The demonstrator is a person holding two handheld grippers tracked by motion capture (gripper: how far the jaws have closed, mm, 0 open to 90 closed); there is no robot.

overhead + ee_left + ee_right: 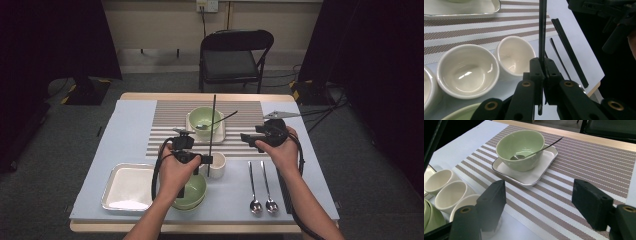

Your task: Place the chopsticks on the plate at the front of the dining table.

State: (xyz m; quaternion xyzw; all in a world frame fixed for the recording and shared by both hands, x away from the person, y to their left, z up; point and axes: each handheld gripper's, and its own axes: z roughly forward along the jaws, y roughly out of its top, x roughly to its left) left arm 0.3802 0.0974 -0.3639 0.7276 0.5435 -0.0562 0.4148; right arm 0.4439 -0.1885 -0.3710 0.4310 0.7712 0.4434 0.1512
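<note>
1. High view: the left tool [192, 150] is clenched on a black chopstick [213, 131], which stands nearly upright and rises past the green bowl [204, 120] on its white square plate [220, 134] beyond. A white cup [217, 165] sits just to the right of this tool, and a stack of green bowls [192, 192] lies under the wrist. The right tool [256, 136] hovers over the striped placemat [240, 112], its jaws apart and empty, with two spoons [262, 190] on the tabletop [90, 165] nearer the person.

2. Left gripper view: the jaws pinch the chopstick low on its shaft, a short end poking out below. White cups [467, 70] stand just beyond the tips, and more black chopsticks [570, 52] lie off to the right.

3. Right gripper view: the released jaws frame the placemat, and the bowl with a spoon [536, 148] in it sits ahead and to the left.

4. I'd judge that the table is being laid, chopstick in hand. Next, the stick needs tilting flat and setting down beside the plate, or handing across to the open right tool.
</note>
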